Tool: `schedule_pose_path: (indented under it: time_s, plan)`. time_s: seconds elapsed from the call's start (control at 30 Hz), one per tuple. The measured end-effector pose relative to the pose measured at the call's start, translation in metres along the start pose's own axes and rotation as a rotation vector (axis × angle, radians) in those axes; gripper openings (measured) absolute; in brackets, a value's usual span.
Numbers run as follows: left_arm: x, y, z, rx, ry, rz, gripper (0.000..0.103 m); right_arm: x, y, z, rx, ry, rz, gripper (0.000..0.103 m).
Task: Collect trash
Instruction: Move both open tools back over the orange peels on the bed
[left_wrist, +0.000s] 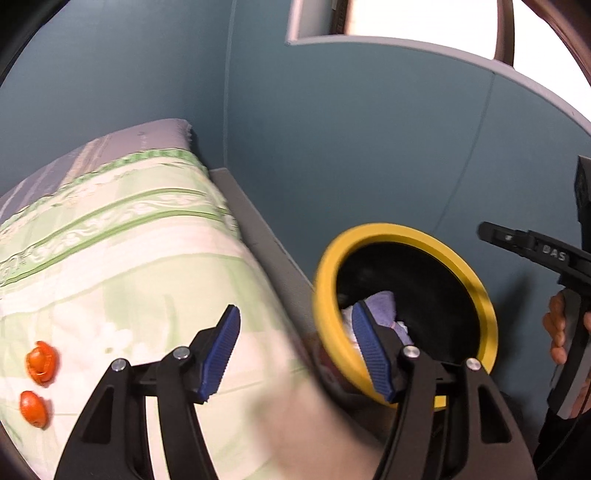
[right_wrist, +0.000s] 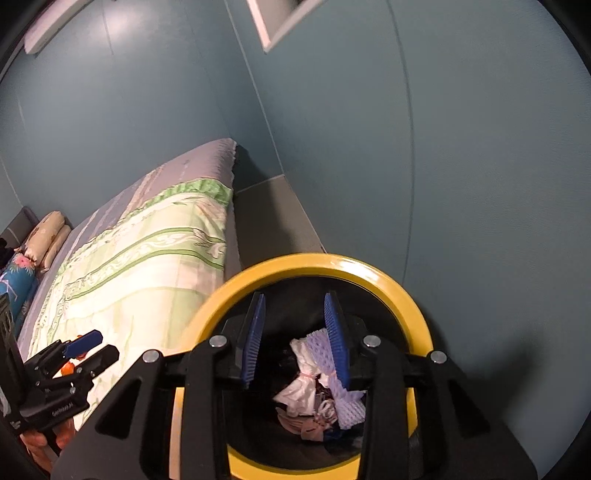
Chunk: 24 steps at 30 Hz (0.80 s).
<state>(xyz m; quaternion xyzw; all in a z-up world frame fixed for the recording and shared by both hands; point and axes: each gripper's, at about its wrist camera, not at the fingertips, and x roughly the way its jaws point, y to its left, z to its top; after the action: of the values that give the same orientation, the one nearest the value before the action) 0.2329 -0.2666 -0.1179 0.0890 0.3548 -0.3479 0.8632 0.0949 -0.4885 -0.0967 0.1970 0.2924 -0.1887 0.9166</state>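
Crumpled paper (right_wrist: 306, 391) already lies in my yellow-rimmed bin (right_wrist: 413, 295). Two orange peels (left_wrist: 41, 362) remain on the bed (left_wrist: 122, 236) beside it. Right tool (right_wrist: 295, 339) and left tool (left_wrist: 295, 350) gape, empty.

Left claw (left_wrist: 295, 354) and right claw (right_wrist: 295, 339) both gape wide, gripping nothing.

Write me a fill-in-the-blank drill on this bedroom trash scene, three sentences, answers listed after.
1. The trash bin has a rim coloured ____.
2. The two orange peel pieces lie on the ____.
3. The right gripper hovers over the bin with its jaws ____ and nothing between them.

Missing words: yellow; bed; open
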Motion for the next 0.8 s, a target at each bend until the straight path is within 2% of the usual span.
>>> schedule_pose_path:
  time_s: [0.23, 0.37, 0.5, 0.67, 0.8]
  plan:
    - [-0.036, 0.055, -0.003, -0.044, -0.039, 0.101, 0.063, -0.010, 0.047, 0.010, -0.071, -0.007, 0.080, 0.032]
    - [-0.057, 0.094, -0.011, -0.092, -0.053, 0.165, 0.066, -0.010, 0.087, 0.015, -0.122, 0.009, 0.162, 0.039]
    - [-0.074, 0.132, -0.022, -0.145, -0.056, 0.217, 0.067, -0.008, 0.133, 0.017, -0.194, 0.020, 0.210, 0.039]
    - [-0.100, 0.178, -0.050, -0.195, -0.046, 0.299, 0.070, 0.001, 0.189, 0.011, -0.276, 0.070, 0.282, 0.039]
    - [-0.113, 0.207, -0.072, -0.234, -0.032, 0.338, 0.070, 0.016, 0.235, 0.003, -0.323, 0.144, 0.346, 0.039]
